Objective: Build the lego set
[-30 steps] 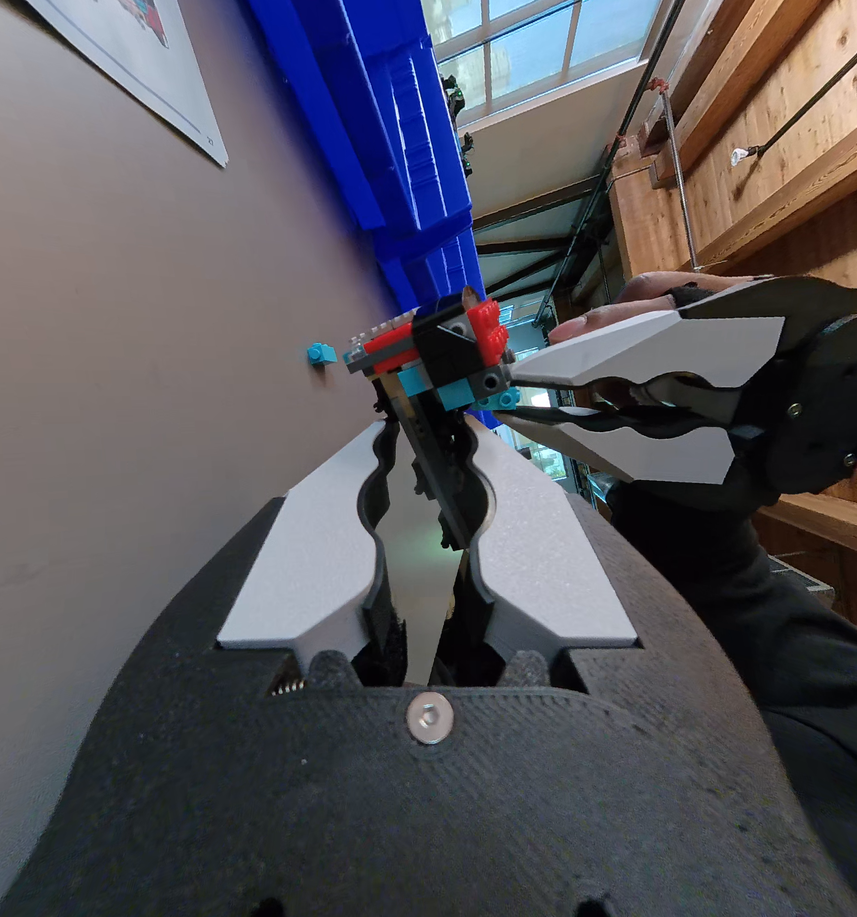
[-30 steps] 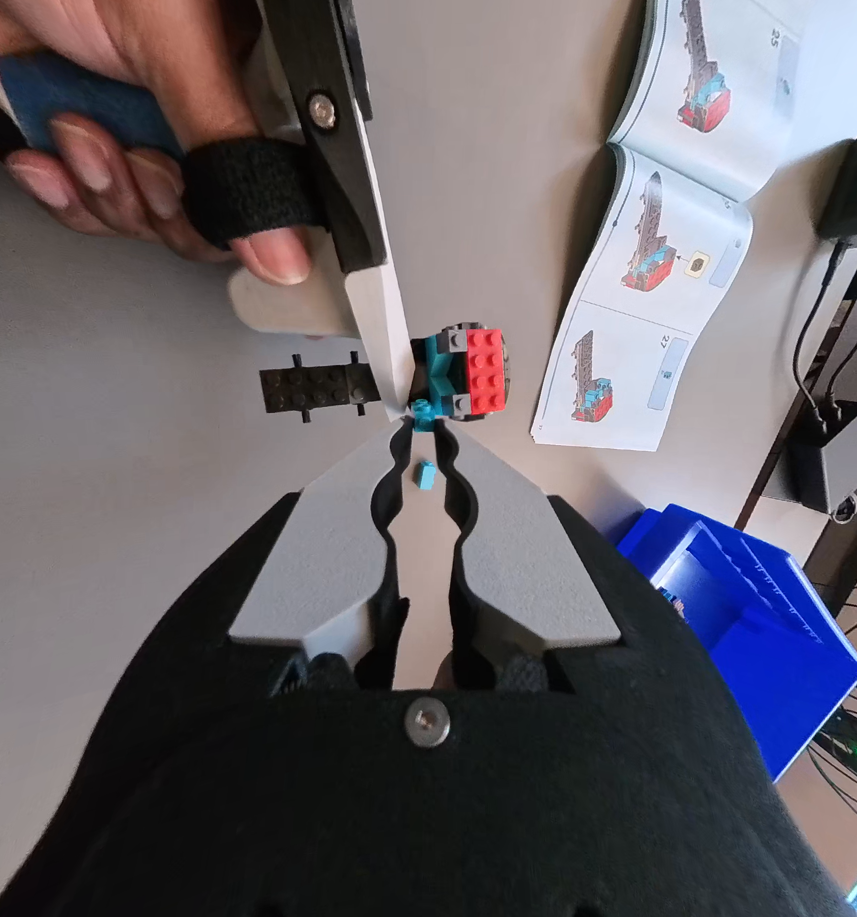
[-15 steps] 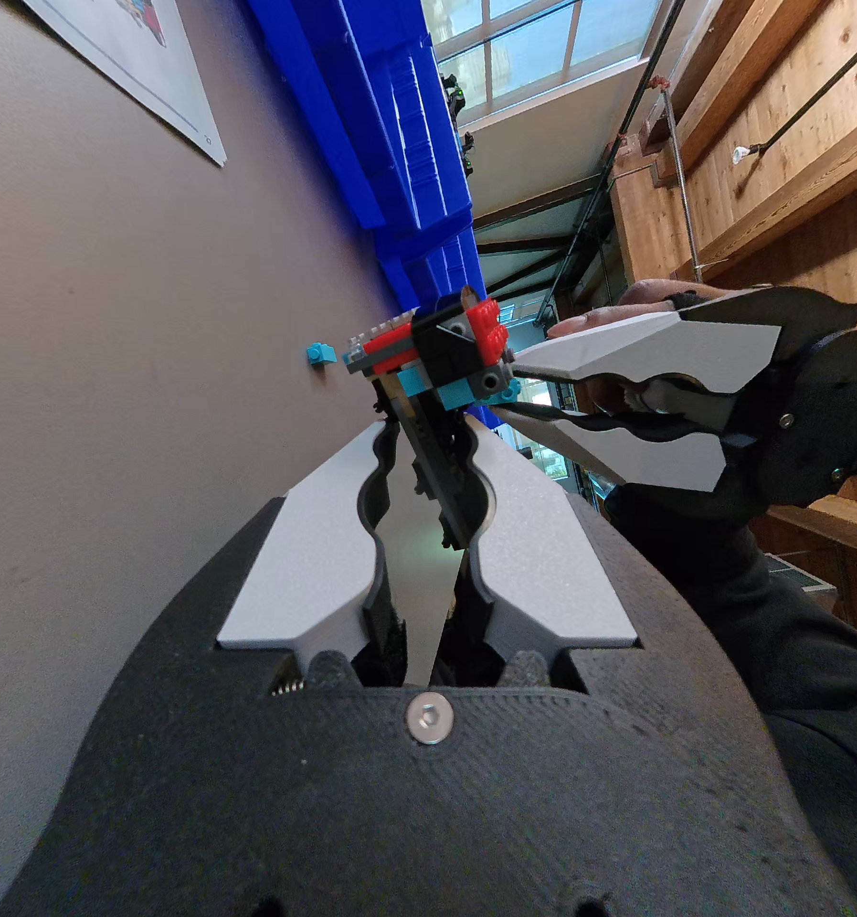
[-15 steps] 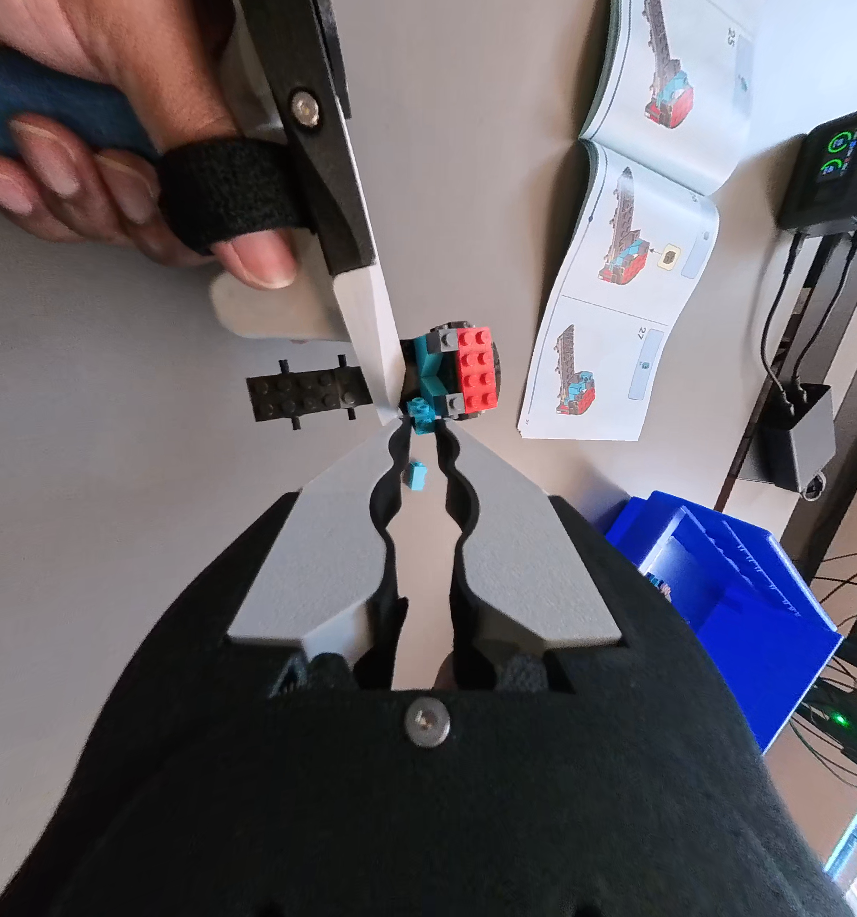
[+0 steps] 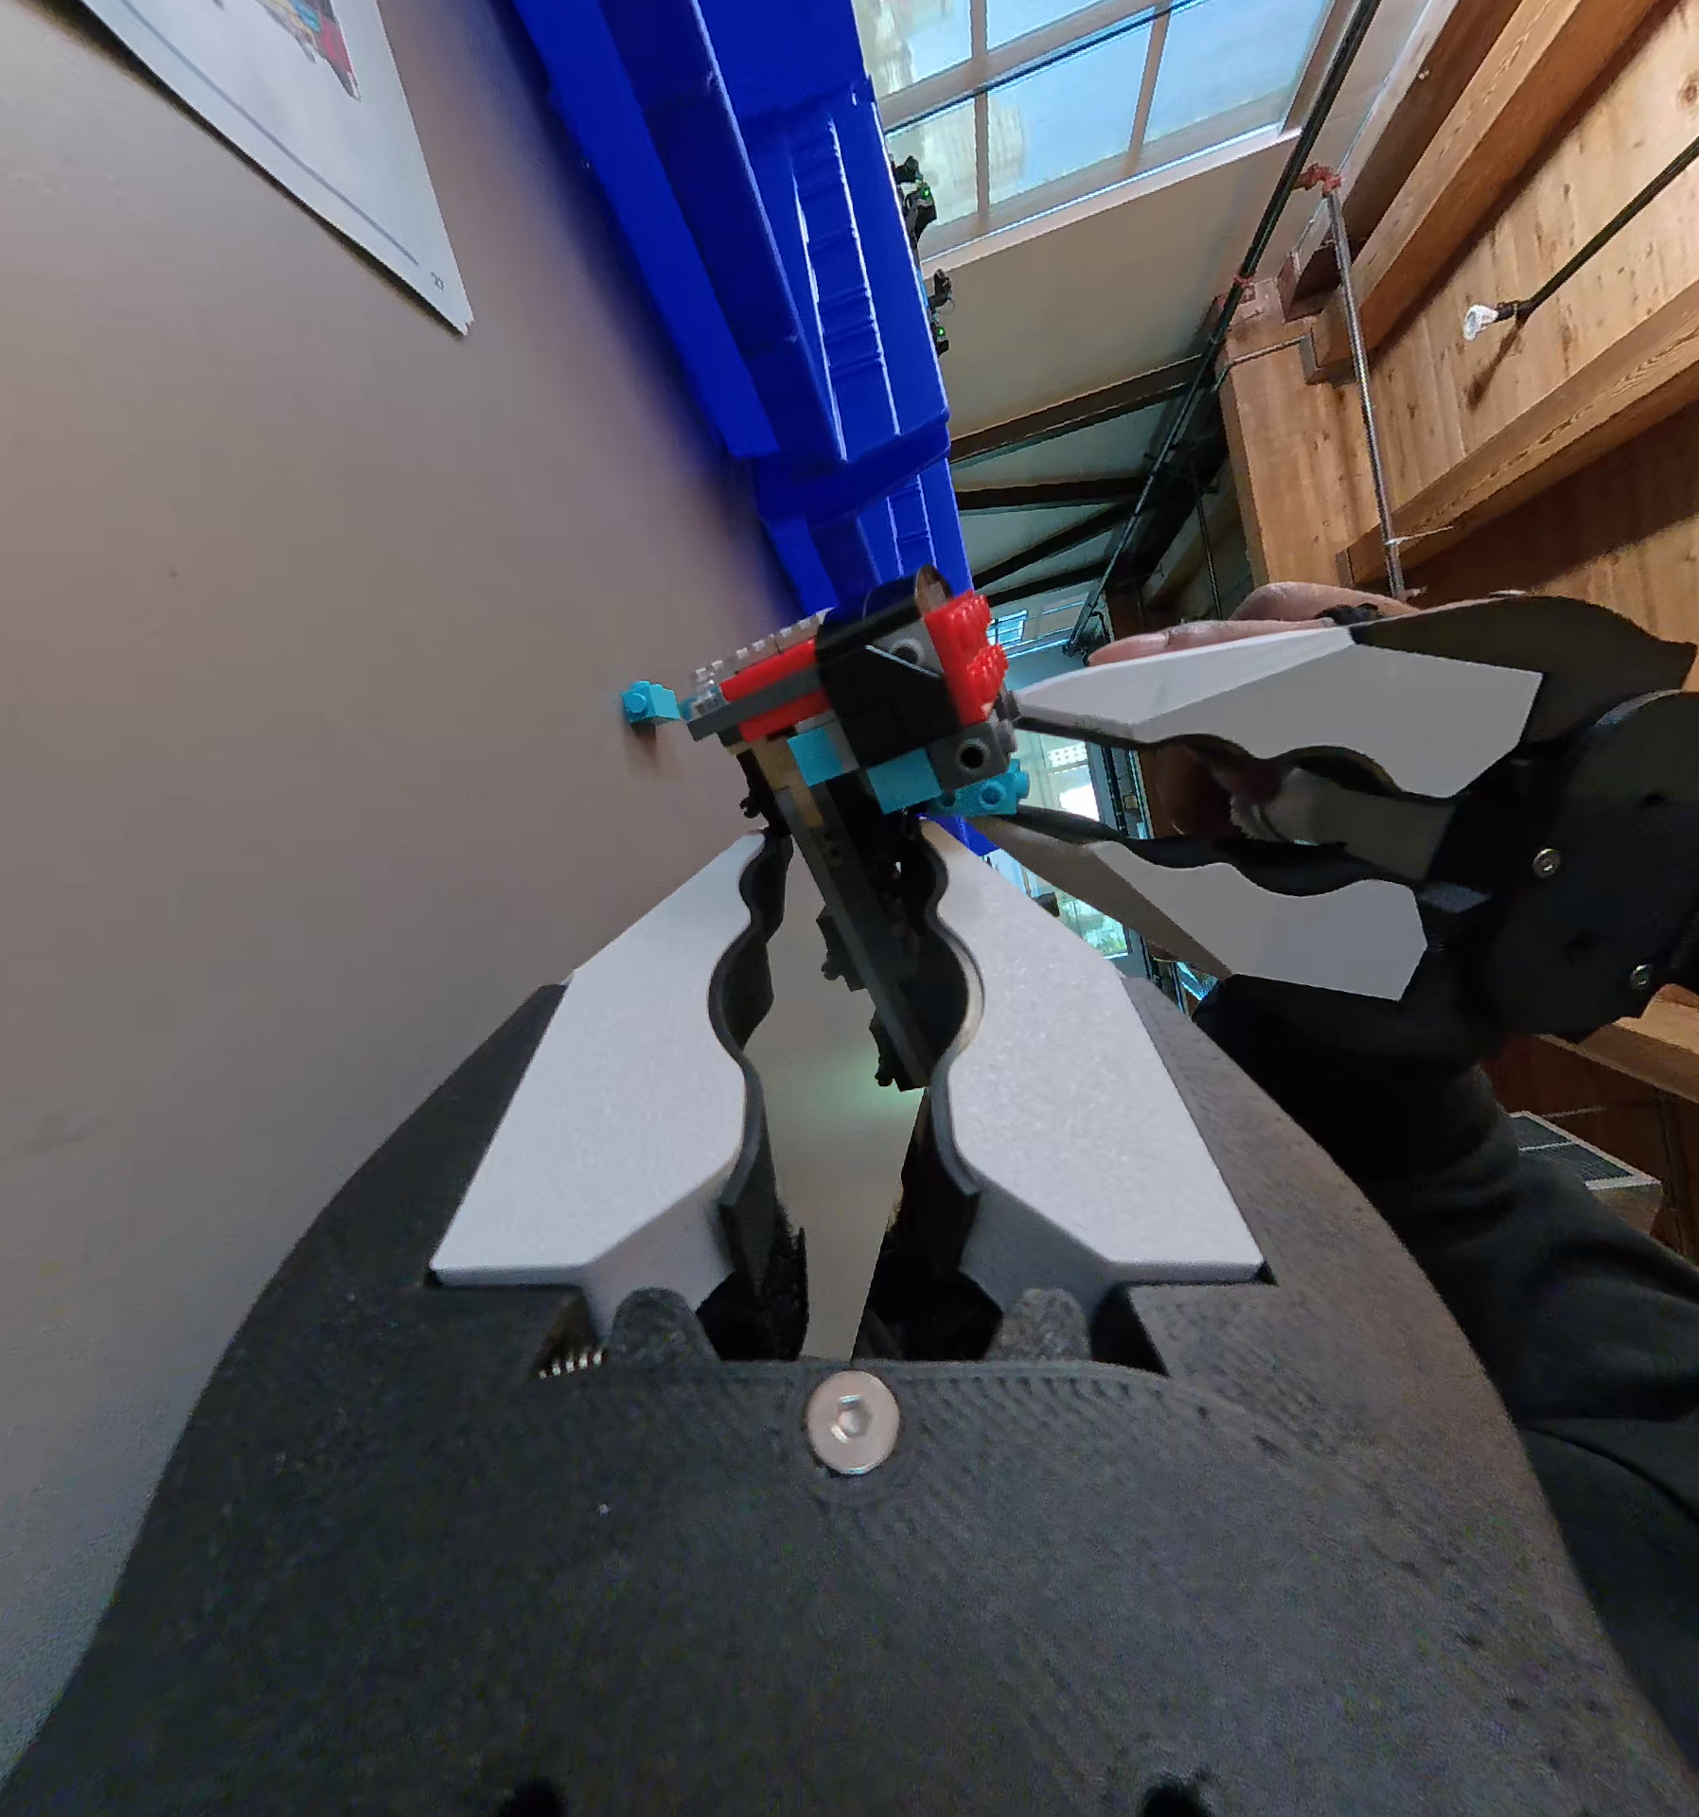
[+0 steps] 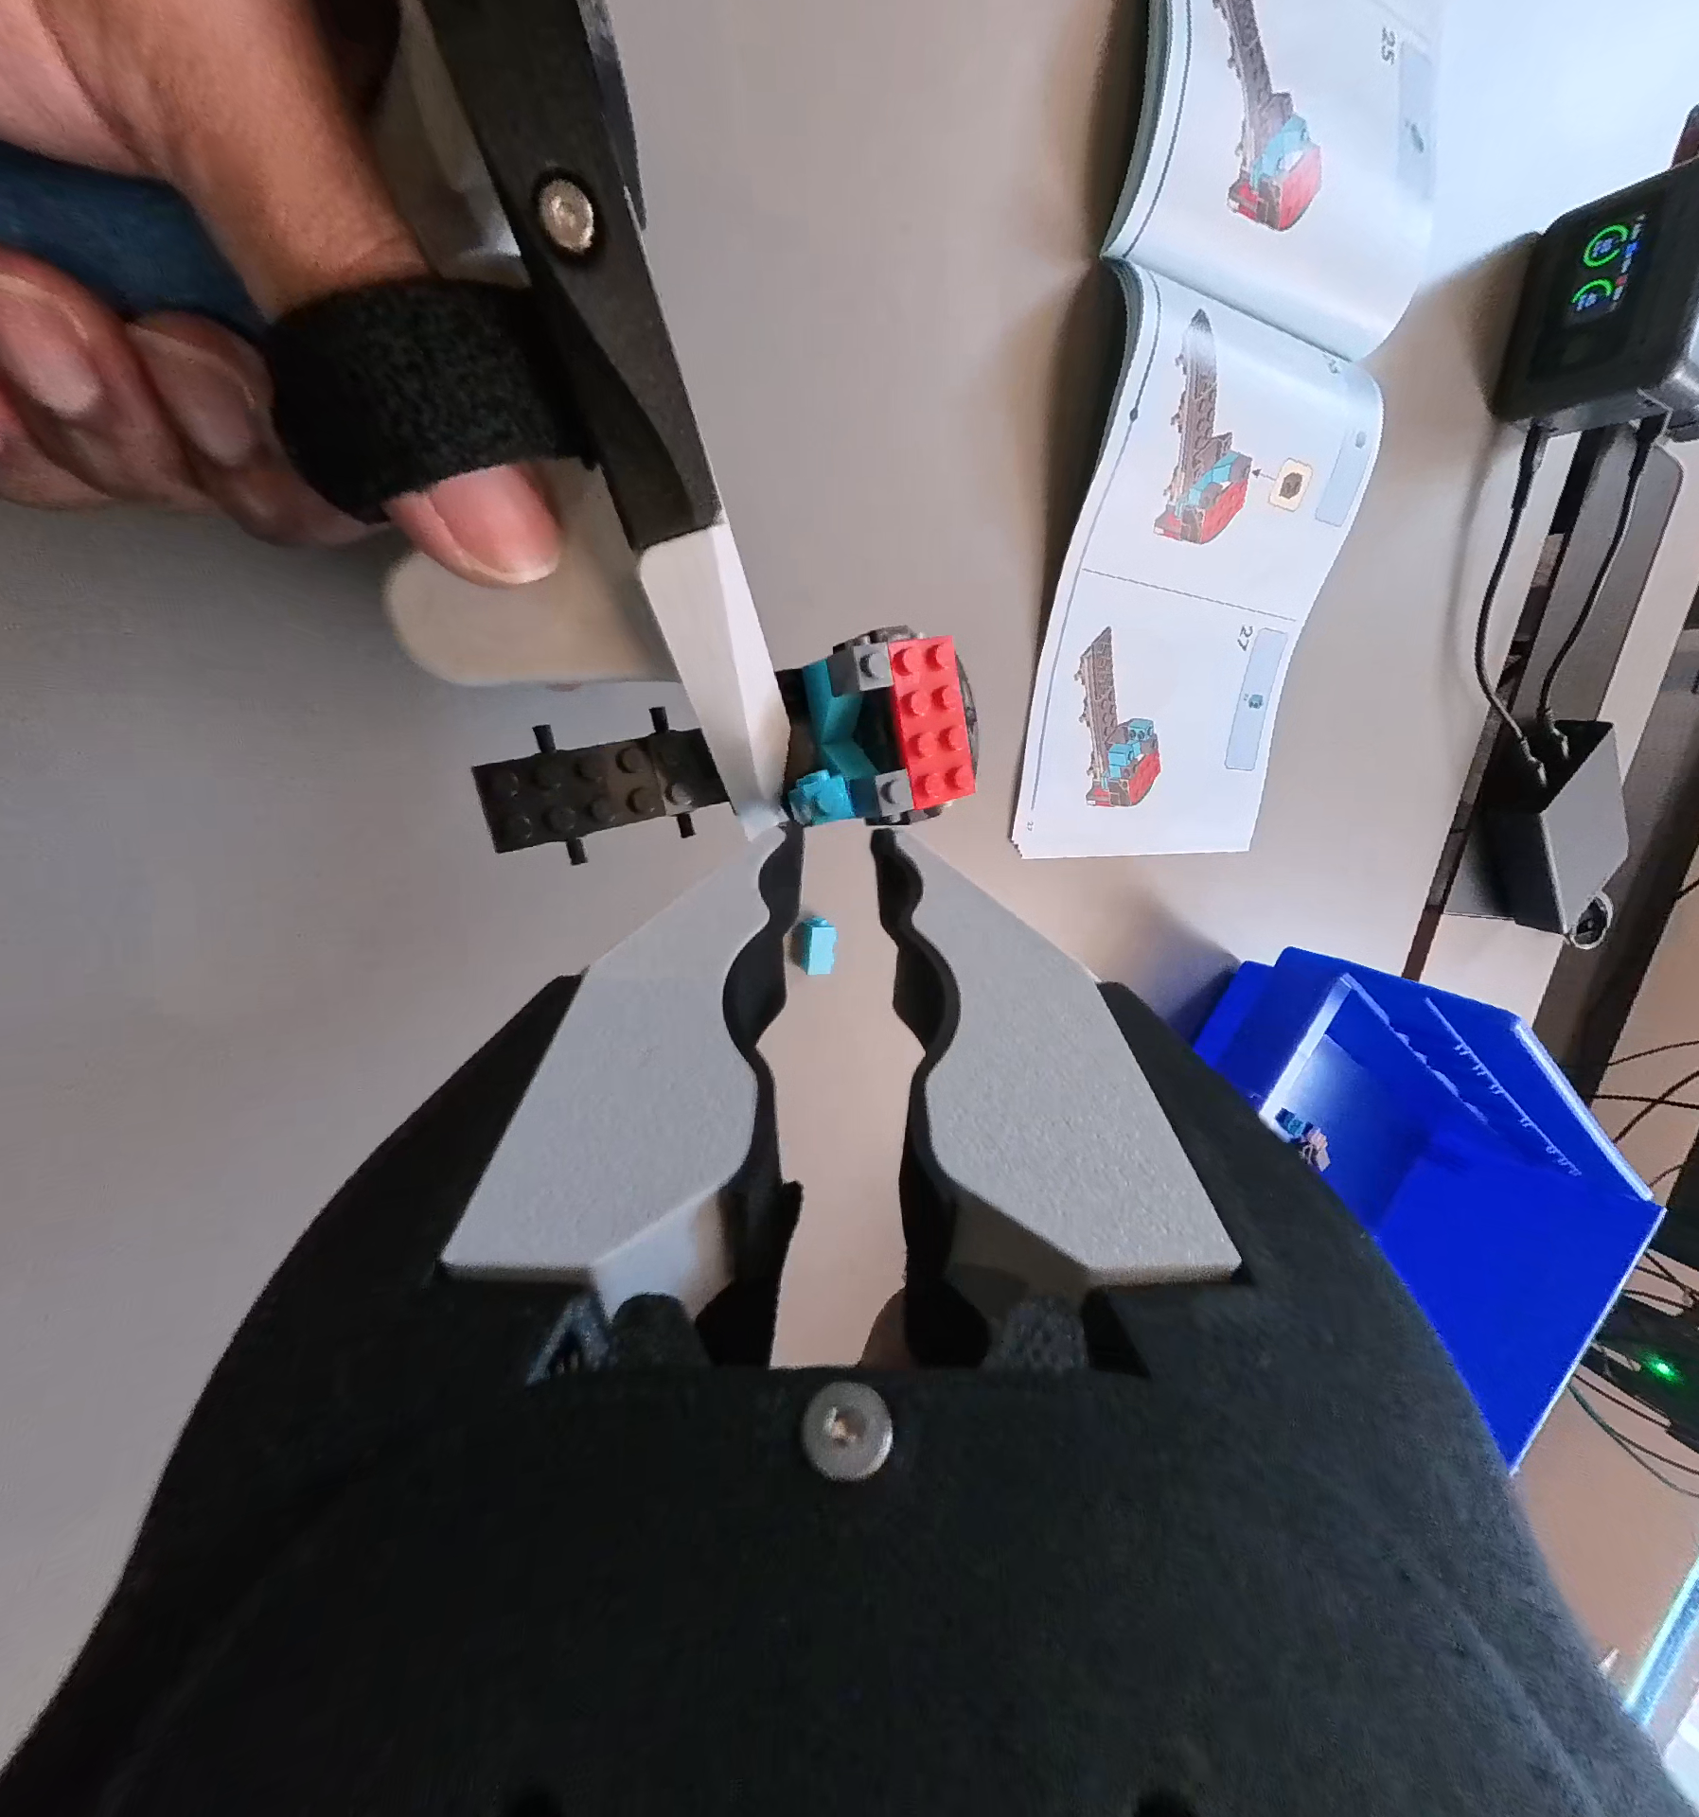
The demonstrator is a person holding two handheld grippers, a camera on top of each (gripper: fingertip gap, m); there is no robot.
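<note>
The lego model [image 5: 865, 688] has red, black, grey and teal bricks on a long dark plate. My left gripper [image 5: 843, 836] is shut on that plate and holds the model above the grey table [image 6: 235, 983]. My right gripper [image 6: 835, 836] is open, with its tips just short of the model's end [image 6: 929, 728]. In the left wrist view it [image 5: 995, 765] comes in from the right, its tips straddling the model's end. A small teal piece [image 6: 806, 796] sits on that end of the model. A loose teal brick [image 6: 814, 946] lies on the table below.
An open instruction booklet [image 6: 1209, 610] lies to the right of the model. A blue bin [image 6: 1474, 1160] stands at the table's right edge. A small device with a lit screen [image 6: 1632, 295] and cables hang beyond it. A person's hand [image 6: 186, 295] holds the left gripper. My left and right fingertips are right by each other. About 7 centimetres separates my left fingertips from the loose teal brick [image 6: 814, 946]. It turns up in the left wrist view [image 5: 658, 705] as well.
My right gripper's fingers have spread apart and let go of the small teal piece, which stays on the model. The left gripper and model have hardly moved.
</note>
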